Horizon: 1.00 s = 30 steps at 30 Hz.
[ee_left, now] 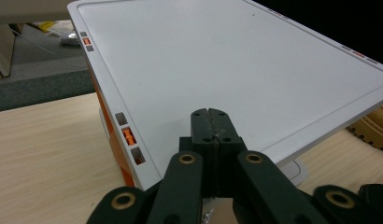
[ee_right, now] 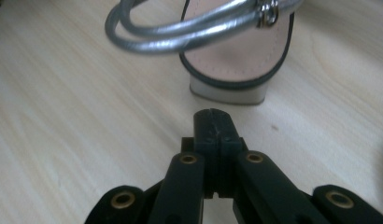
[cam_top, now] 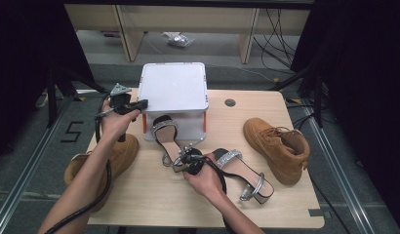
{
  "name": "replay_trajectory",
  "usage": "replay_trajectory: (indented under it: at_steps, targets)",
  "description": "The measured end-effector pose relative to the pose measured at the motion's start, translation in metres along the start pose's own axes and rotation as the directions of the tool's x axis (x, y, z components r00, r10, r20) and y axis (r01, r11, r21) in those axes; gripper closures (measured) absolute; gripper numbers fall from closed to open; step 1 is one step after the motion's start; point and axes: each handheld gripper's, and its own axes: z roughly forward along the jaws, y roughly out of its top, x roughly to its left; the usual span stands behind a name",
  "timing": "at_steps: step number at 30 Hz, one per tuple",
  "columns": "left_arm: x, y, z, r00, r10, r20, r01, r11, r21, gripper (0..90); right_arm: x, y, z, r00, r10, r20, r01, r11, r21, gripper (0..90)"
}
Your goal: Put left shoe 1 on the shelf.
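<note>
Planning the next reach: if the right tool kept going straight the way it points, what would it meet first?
Probably the heel of the silver-strapped sandal straight ahead of the shut right tool; bare wooden table lies between.

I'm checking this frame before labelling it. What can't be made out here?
- Left boot, high view: mostly covered by the person's left forearm.
- Sandal by the white box, high view: its heel end is covered by the right gripper.
- Same sandal, right gripper view: front cut off by the top edge.
</note>
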Motion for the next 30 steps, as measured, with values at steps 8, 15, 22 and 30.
replay_trajectory:
  at_steps: [8, 15, 22, 30]
  targets:
    - [-0.001, 0.001, 0.000, 1.0000, 0.001, -0.003, -0.001, 1.0000, 0.004, 89.6, 0.004, 0.005, 0.010, 0.9985, -0.041, 0.035, 0.043, 0.998, -0.039, 90.0]
    - [-0.002, 0.001, 0.000, 1.0000, -0.003, -0.008, 0.003, 1.0000, 0.002, 89.7, 0.009, 0.015, 0.010, 0.9991, -0.006, 0.042, 0.011, 0.993, -0.117, 90.0]
    - [-0.002, 0.001, 0.001, 1.0000, -0.002, -0.009, 0.002, 1.0000, 0.003, 89.7, 0.011, 0.030, 0.016, 0.9972, -0.018, 0.073, 0.029, 0.988, -0.151, 90.0]
    - [-0.001, 0.001, 0.001, 1.0000, -0.005, -0.004, 0.005, 1.0000, 0.003, 89.7, 0.011, 0.047, 0.026, 0.9976, 0.001, 0.069, 0.012, 0.981, -0.194, 90.0]
